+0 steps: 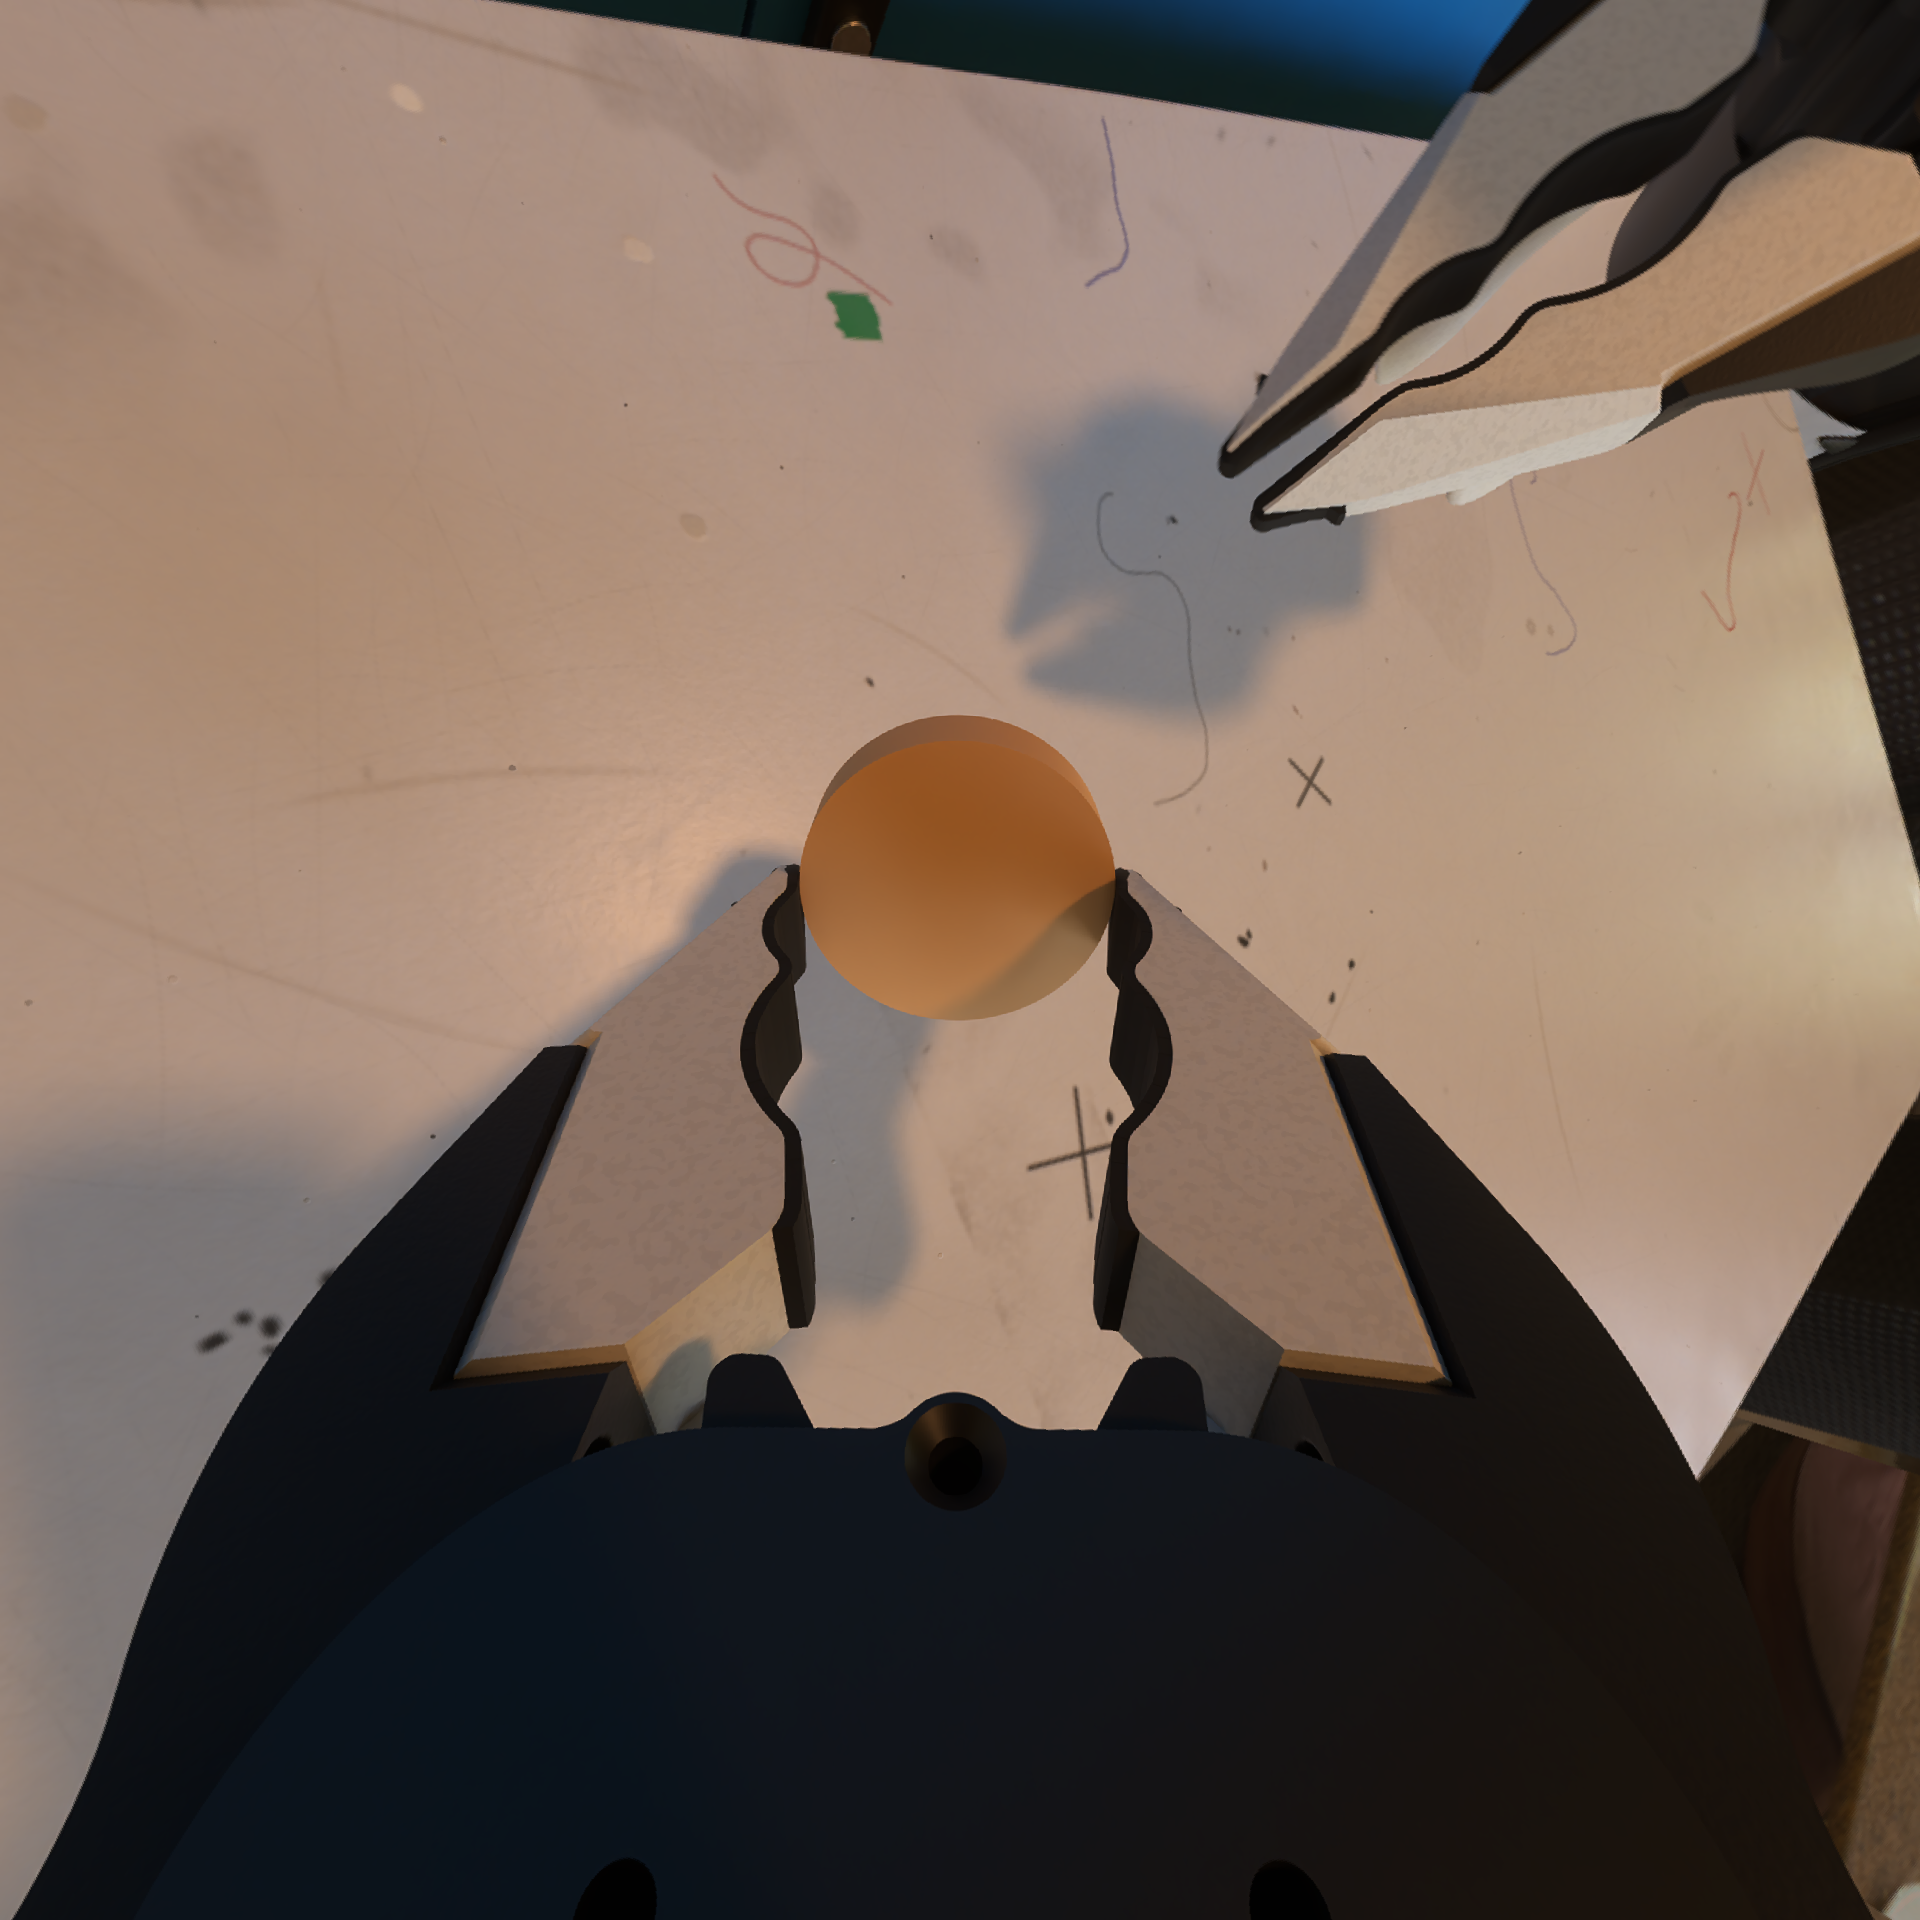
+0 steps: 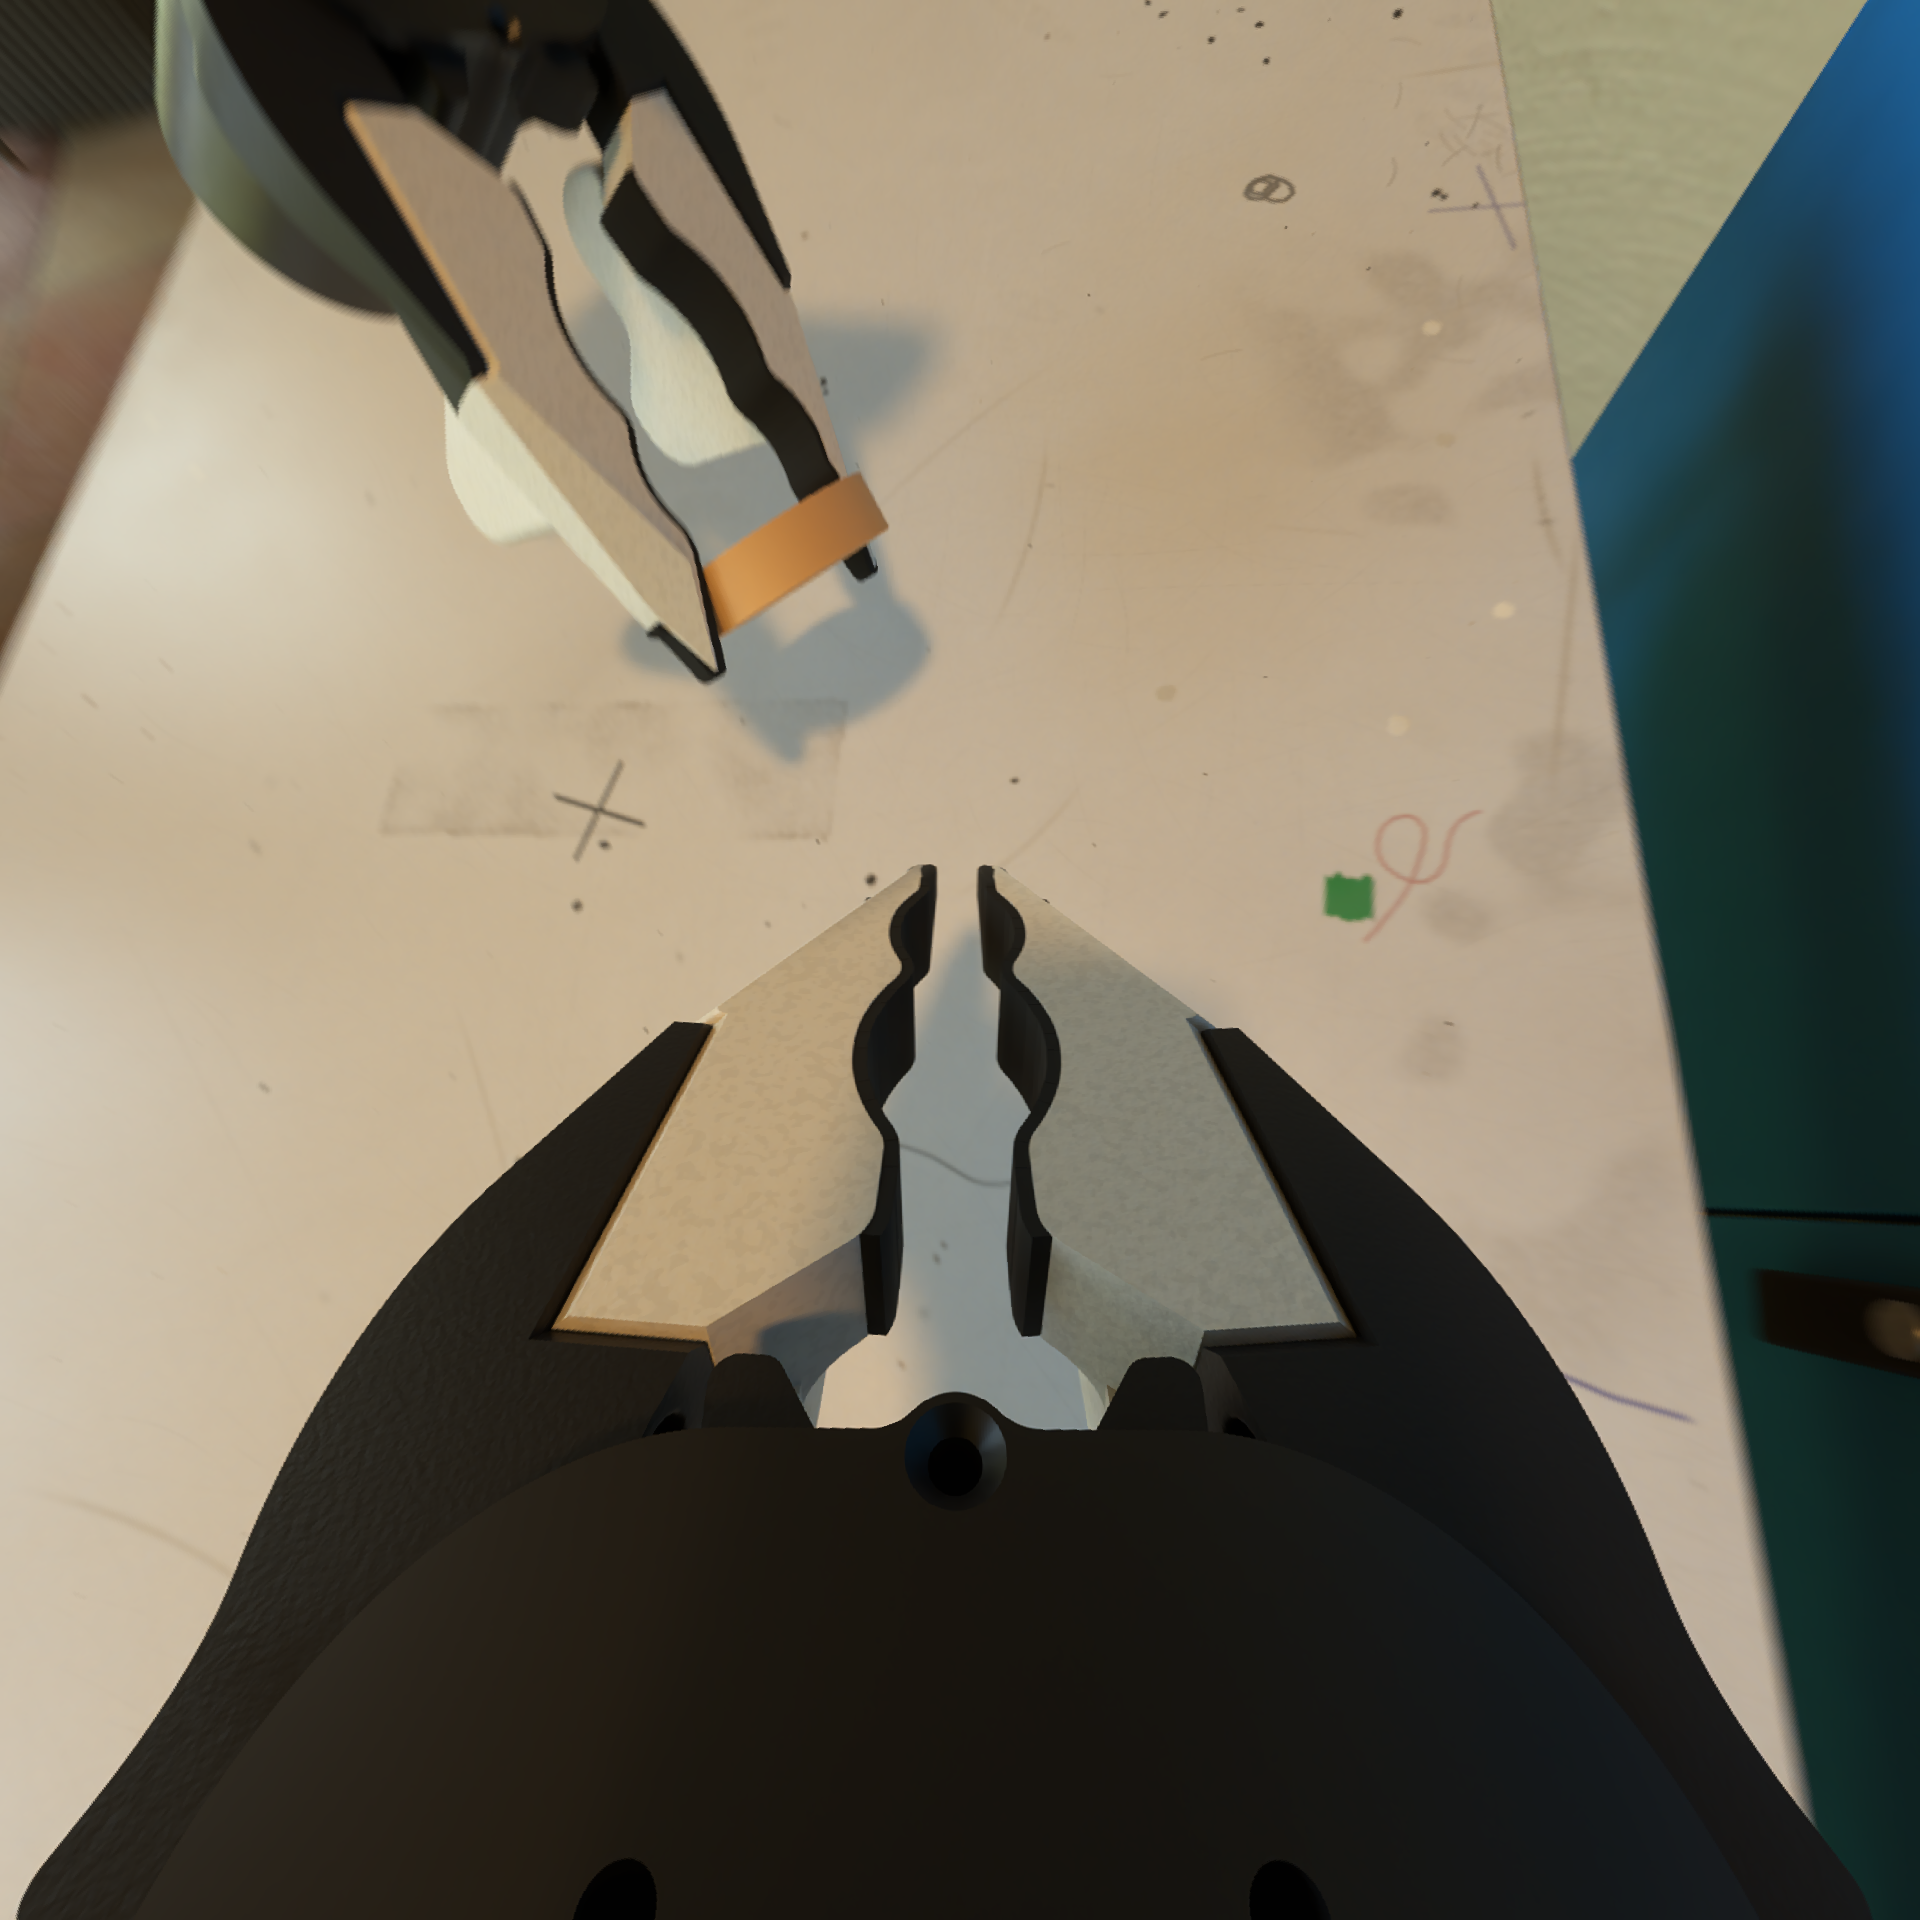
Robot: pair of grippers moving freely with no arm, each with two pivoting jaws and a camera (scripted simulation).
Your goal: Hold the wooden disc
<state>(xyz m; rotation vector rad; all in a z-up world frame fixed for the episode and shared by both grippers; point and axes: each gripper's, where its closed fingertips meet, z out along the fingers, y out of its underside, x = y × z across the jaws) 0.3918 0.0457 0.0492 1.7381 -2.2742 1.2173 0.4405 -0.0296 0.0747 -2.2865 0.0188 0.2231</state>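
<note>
The wooden disc is round, orange-brown and flat. My left gripper is shut on it, with the two fingertips pressing on opposite sides of its rim. The disc faces the camera and hangs a little above the pale table, casting a shadow below. In the right wrist view the left gripper is at the upper left, and the disc shows edge-on as an orange band between its tips. My right gripper is shut and empty, with only a narrow slit between its tips. It also shows in the left wrist view, at the upper right, apart from the disc.
The table top bears pen crosses, scribbles and smudges, and a small green square patch, also seen in the right wrist view. A blue cabinet stands beyond the table's edge on the right.
</note>
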